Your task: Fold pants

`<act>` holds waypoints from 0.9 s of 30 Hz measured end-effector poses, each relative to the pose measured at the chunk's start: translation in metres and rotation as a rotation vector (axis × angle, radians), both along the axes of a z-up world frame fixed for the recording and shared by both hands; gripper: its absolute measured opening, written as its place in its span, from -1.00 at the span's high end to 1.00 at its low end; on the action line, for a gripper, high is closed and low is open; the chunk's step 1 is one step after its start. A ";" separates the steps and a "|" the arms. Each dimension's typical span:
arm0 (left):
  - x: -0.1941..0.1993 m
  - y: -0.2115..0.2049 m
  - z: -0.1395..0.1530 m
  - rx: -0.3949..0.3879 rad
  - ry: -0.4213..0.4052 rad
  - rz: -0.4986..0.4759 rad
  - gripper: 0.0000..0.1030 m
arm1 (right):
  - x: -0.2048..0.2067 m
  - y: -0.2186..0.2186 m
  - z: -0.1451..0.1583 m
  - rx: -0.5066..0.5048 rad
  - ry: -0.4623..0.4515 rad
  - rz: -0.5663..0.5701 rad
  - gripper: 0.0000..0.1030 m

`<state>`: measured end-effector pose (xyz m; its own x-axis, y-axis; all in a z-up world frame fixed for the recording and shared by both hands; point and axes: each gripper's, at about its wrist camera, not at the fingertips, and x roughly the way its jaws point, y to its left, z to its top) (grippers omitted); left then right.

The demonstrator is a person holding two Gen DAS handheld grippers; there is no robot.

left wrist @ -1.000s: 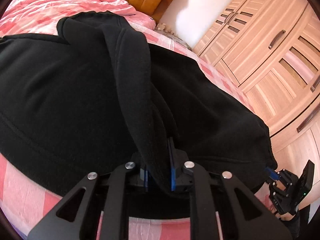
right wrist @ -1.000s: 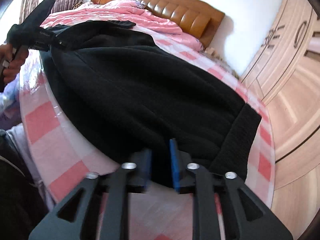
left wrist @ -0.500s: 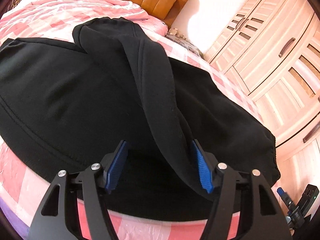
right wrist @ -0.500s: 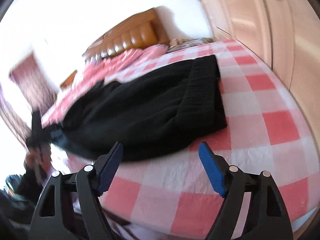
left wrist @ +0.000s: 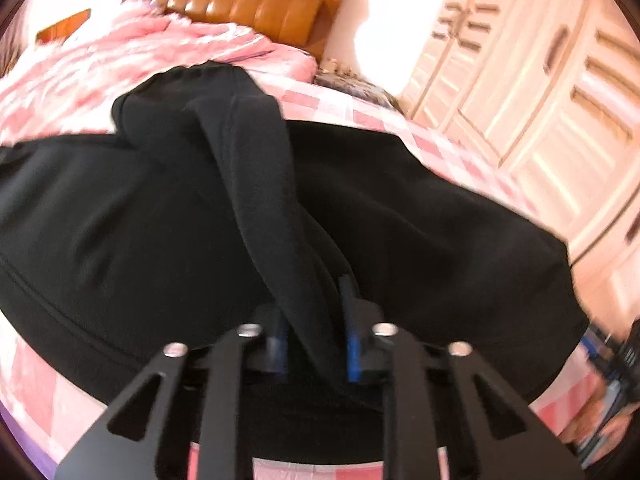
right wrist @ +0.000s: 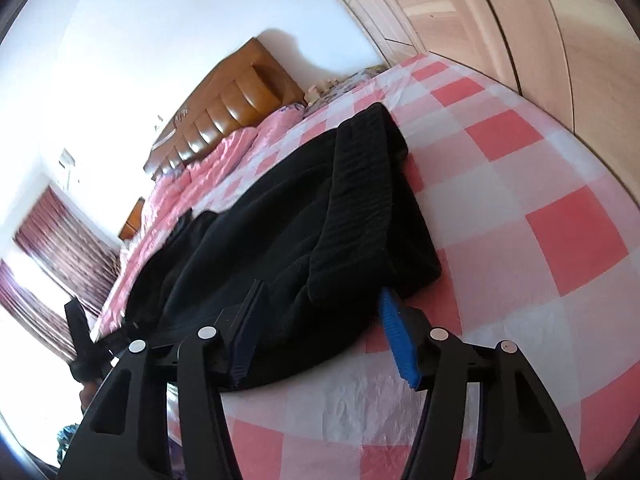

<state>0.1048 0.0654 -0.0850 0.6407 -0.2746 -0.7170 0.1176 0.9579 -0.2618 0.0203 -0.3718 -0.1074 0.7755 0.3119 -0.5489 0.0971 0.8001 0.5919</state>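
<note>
Black pants (left wrist: 140,216) lie spread across the bed with the pink checked sheet (right wrist: 540,208). One fold of the fabric (left wrist: 260,168) rises in a ridge and runs down between my left gripper's blue pads. My left gripper (left wrist: 314,344) is shut on this fold near the bed's front edge. In the right wrist view the pants' ribbed waistband (right wrist: 360,184) lies folded on the sheet. My right gripper (right wrist: 320,344) is open, its jaws on either side of the near corner of the pants, the pads not pressing on it.
A brown padded headboard (left wrist: 256,4) and a rumpled pink quilt (left wrist: 120,60) are at the far end of the bed. A light wooden wardrobe (left wrist: 540,80) stands along the right side. Dark red curtains (right wrist: 52,256) hang at the left.
My left gripper was shut on the fold, opened, and has shut on it again. My right gripper let go of the pants, swung round to the waistband corner and now straddles it, open.
</note>
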 end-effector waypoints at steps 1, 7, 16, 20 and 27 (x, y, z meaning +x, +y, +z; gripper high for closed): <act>-0.002 -0.003 -0.001 0.014 -0.005 -0.004 0.77 | 0.002 -0.001 -0.001 -0.011 0.004 -0.004 0.18; -0.013 0.008 0.014 -0.050 -0.050 0.017 0.82 | -0.003 0.006 0.016 -0.089 -0.046 -0.025 0.47; -0.040 0.003 0.008 0.009 -0.043 -0.013 0.82 | -0.005 -0.002 -0.003 -0.116 0.022 -0.047 0.48; -0.038 0.006 -0.009 -0.005 -0.005 -0.007 0.82 | -0.007 -0.003 -0.001 -0.108 0.017 -0.045 0.49; -0.028 0.001 -0.008 0.054 0.032 -0.021 0.58 | -0.007 0.009 0.002 -0.183 0.052 -0.016 0.01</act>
